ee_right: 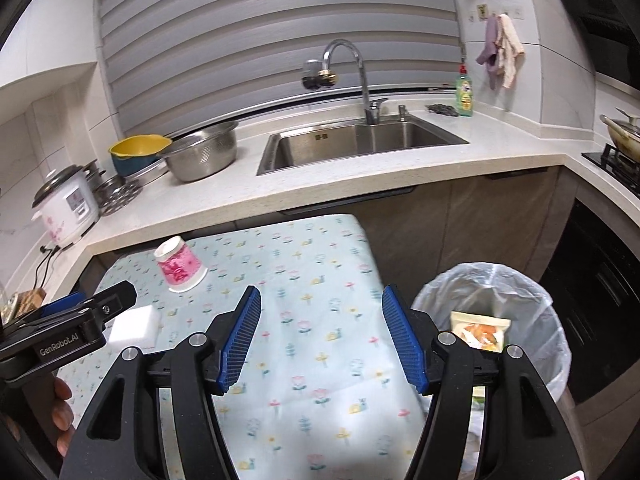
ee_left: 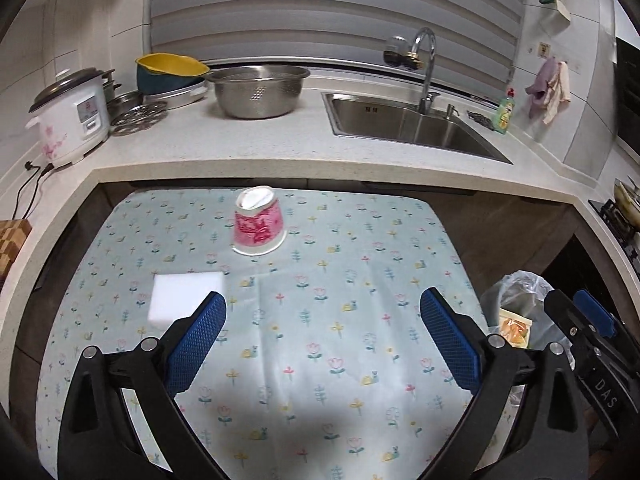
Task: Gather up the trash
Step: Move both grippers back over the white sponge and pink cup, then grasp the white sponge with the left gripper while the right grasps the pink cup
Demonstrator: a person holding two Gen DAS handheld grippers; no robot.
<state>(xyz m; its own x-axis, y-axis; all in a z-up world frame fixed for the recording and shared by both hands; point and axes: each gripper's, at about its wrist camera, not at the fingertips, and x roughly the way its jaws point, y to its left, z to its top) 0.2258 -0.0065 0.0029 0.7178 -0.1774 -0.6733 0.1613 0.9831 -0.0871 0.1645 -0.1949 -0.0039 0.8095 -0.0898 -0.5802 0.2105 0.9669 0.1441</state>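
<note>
A pink-and-white paper cup (ee_left: pixel 259 222) stands upside down at the far side of the flowered table (ee_left: pixel 320 320); it also shows in the right wrist view (ee_right: pixel 181 266). A white sponge block (ee_left: pixel 184 298) lies near the left fingertip; it also shows in the right wrist view (ee_right: pixel 134 326). My left gripper (ee_left: pixel 323 312) is open and empty above the table. My right gripper (ee_right: pixel 320 320) is open and empty near the table's right edge. A trash bin lined with a clear bag (ee_right: pixel 516 300) stands right of the table and holds a snack wrapper (ee_right: pixel 480 330); the bin shows in the left wrist view too (ee_left: pixel 516 300).
A counter (ee_left: pixel 280 140) wraps around behind the table, with a rice cooker (ee_left: pixel 70 114), a steel colander (ee_left: pixel 258 90), a yellow bowl (ee_left: pixel 170 70), a sink (ee_left: pixel 408 124) and a soap bottle (ee_left: pixel 505 110). A stove with a pan (ee_right: pixel 624 132) is at far right.
</note>
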